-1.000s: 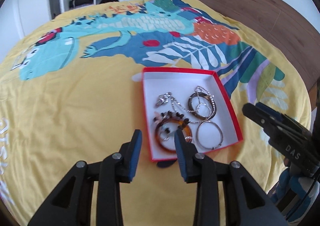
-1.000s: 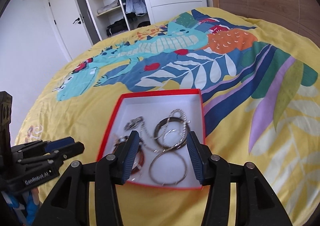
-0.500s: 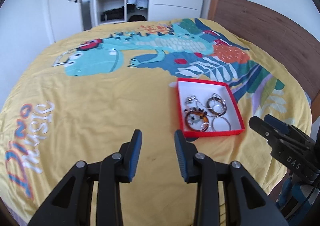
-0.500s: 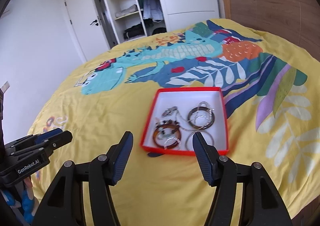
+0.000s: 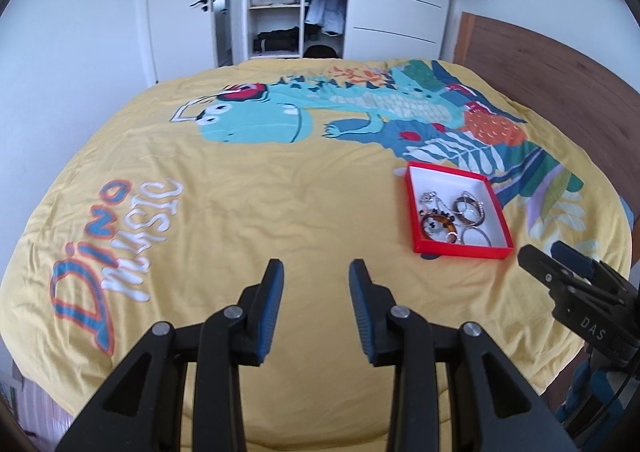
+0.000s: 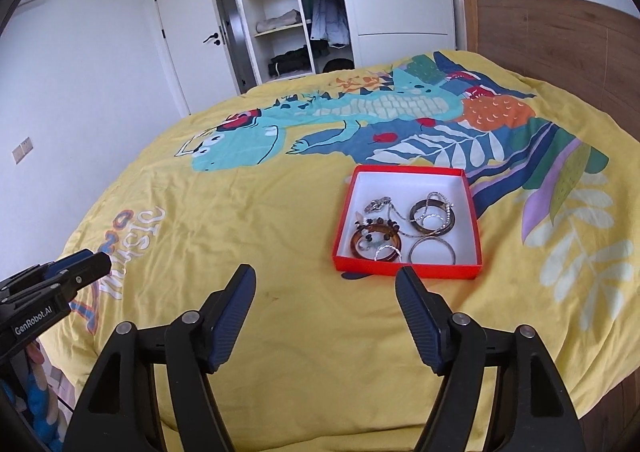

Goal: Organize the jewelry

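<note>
Box: we see the red box (image 6: pixel 406 270) flat on the yellow bedspread (image 6: pixel 280 312), its white inside holding all the jewelry (image 6: pixel 404 226): bangles, rings, a chain in a loose heap.
Direction from tongs: it lies ahead and slightly right of the right tongs (image 6: pixel 326 318); from the left tongs (image 5: pixel 316 306) it sits well off to the right and farther away.
Long axis: the box looks close to square, so we cannot name one with confidence through this lens.
Nearer hand: we judge the right.
Right tongs: jaws opening, already wide, nothing between them.
Left tongs: a moderate gap, empty.
Next move: we would expect a short reach forward by the right hand.
</note>
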Motion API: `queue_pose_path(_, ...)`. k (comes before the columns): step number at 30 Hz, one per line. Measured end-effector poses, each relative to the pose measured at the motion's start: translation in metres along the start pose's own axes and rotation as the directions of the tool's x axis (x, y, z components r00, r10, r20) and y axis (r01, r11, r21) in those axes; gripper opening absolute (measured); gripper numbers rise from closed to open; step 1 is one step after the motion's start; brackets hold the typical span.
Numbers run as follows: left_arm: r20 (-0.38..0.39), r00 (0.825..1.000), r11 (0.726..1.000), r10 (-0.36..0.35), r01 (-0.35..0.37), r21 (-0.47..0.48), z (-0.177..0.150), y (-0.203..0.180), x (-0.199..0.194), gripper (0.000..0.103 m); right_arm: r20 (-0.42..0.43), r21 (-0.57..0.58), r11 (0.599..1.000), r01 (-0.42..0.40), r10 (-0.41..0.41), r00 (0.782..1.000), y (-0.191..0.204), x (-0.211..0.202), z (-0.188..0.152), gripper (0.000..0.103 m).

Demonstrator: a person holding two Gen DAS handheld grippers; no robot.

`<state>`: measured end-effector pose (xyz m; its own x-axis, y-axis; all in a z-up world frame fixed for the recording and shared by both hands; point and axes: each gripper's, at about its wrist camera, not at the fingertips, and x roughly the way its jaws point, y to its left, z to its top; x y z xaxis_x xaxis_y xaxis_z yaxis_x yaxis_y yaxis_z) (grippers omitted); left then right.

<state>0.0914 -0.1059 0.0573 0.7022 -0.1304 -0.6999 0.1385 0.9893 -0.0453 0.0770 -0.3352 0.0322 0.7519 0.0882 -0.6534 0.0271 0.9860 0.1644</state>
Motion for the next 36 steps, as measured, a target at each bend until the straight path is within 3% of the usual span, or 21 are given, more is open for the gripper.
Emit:
queue_pose_path(7,0.029,0.998,0.998,0.054,-0.053,-0.038,-0.013,0.028,-0.017,0.047,-0.001,-0.029,1.000,0.006,-0.006,1.000,0.020,-0.008,-0.010,0.076)
queue_pose_path(25,0.059,0.995,0.996,0.083,-0.080,-0.037,-0.042,0.055,-0.046,0.047,-0.001,-0.070,0.997,0.012,-0.013,1.000,0.036,-0.030,-0.036,0.079)
queue_pose_path(36,0.082,0.995,0.998,0.059,-0.055,-0.043,-0.053,0.062,-0.057,0.047,0.002,-0.083,0.997,0.006,-0.006,1.000,0.041,-0.038,-0.042,0.079)
